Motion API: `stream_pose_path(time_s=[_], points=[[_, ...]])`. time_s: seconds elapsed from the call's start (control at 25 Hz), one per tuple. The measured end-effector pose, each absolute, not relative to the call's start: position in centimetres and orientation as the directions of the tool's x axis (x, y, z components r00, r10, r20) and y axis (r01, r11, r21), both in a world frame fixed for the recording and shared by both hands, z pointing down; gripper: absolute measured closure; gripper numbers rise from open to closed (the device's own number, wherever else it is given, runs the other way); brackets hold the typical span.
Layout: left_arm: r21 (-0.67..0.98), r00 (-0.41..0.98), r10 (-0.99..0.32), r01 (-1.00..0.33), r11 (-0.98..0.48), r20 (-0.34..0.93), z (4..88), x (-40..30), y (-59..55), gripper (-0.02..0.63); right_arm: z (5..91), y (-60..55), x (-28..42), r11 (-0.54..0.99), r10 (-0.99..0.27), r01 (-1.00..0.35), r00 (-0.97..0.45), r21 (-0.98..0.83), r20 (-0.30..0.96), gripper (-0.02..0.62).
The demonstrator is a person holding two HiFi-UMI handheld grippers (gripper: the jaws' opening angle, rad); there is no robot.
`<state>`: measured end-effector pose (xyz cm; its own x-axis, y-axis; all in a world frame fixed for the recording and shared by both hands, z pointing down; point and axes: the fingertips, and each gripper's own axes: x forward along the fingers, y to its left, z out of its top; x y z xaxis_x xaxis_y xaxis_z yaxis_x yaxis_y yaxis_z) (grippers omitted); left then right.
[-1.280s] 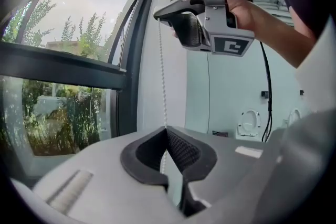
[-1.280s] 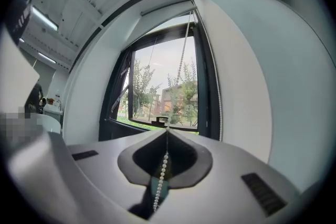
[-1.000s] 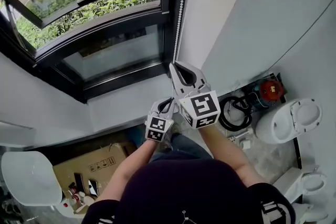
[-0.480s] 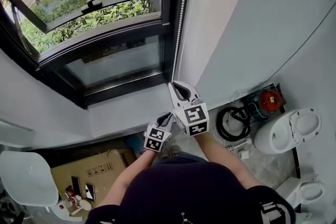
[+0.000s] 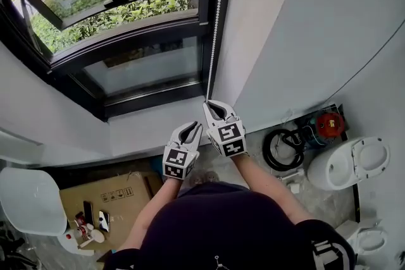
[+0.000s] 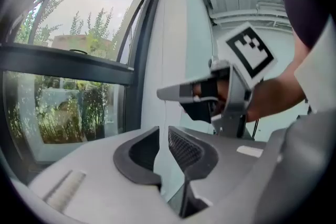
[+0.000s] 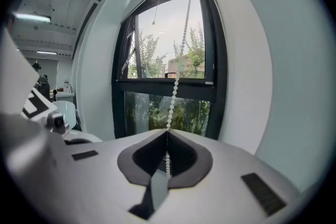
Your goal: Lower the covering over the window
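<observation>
Bright daylight through window [image 5: 120,22], fisheye edges dark, foreground softly blurred

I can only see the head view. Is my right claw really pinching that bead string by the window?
Observer: Yes. In the right gripper view the right claw is shut on the white beaded pull chain, with beads running down between its pads.
Operator: And the left claw?
Observer: The left gripper view shows the left claw slightly apart. It has just been opening, and only pale wall shows in the gap.
Operator: Where does the chain go?
Observer: Up the right side of the black metal window frame to its top. No covering shows across it.
</observation>
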<state>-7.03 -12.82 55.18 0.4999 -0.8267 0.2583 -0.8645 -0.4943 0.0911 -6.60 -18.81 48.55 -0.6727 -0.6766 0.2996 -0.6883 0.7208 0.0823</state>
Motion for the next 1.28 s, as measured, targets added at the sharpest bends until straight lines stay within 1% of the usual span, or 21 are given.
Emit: stream_pose_path(time_s=[0.16, 0.36, 0.44, 0.48, 0.56, 0.76, 0.96, 1.28], points=[[0.066, 0.471, -0.858, -0.881, -0.468, 0.206, 50.7, -8.7, -13.3, 0.566, 50.4, -18.5, -6.1, 0.723, -0.667, -0.688, -0.672, 0.062, 0.323, 0.583], [0.012, 0.522, -0.843, -0.851, -0.525, 0.127, 45.4, -7.0, -14.0, 0.565, 54.1, -16.5, -5.5, 0.741, -0.628, -0.671, -0.677, 0.029, 0.384, 0.583], [0.015, 0.533, -0.839, -0.845, -0.535, 0.111, 44.0, -6.2, -14.4, 0.552, 55.4, -15.7, -5.4, 0.745, -0.616, -0.667, -0.676, 0.020, 0.404, 0.583], [0.013, 0.535, -0.838, -0.844, -0.537, 0.106, 43.4, -5.8, -14.5, 0.533, 55.7, -15.5, -5.2, 0.746, -0.614, -0.666, -0.676, 0.019, 0.408, 0.583], [0.000, 0.540, -0.836, -0.840, -0.542, 0.098, 42.6, -5.2, -14.8, 0.518, 56.1, -15.2, -5.1, 0.748, -0.612, -0.663, -0.677, 0.022, 0.410, 0.583], [-0.021, 0.548, -0.832, -0.834, -0.551, 0.086, 41.3, -4.0, -15.8, 0.515, 56.1, -15.2, -4.8, 0.755, -0.609, -0.654, -0.678, 0.040, 0.412, 0.583], [-0.037, 0.551, -0.831, -0.831, -0.555, 0.084, 40.4, -3.2, -16.9, 0.514, 56.1, -15.4, -4.3, 0.743, -0.609, -0.669, -0.679, -0.002, 0.410, 0.583], [-0.041, 0.547, -0.833, -0.834, -0.551, 0.081, 39.1, -2.8, -18.7, 0.514, 56.0, -15.1, -4.7, 0.756, -0.601, -0.654, -0.688, 0.013, 0.407, 0.583]])
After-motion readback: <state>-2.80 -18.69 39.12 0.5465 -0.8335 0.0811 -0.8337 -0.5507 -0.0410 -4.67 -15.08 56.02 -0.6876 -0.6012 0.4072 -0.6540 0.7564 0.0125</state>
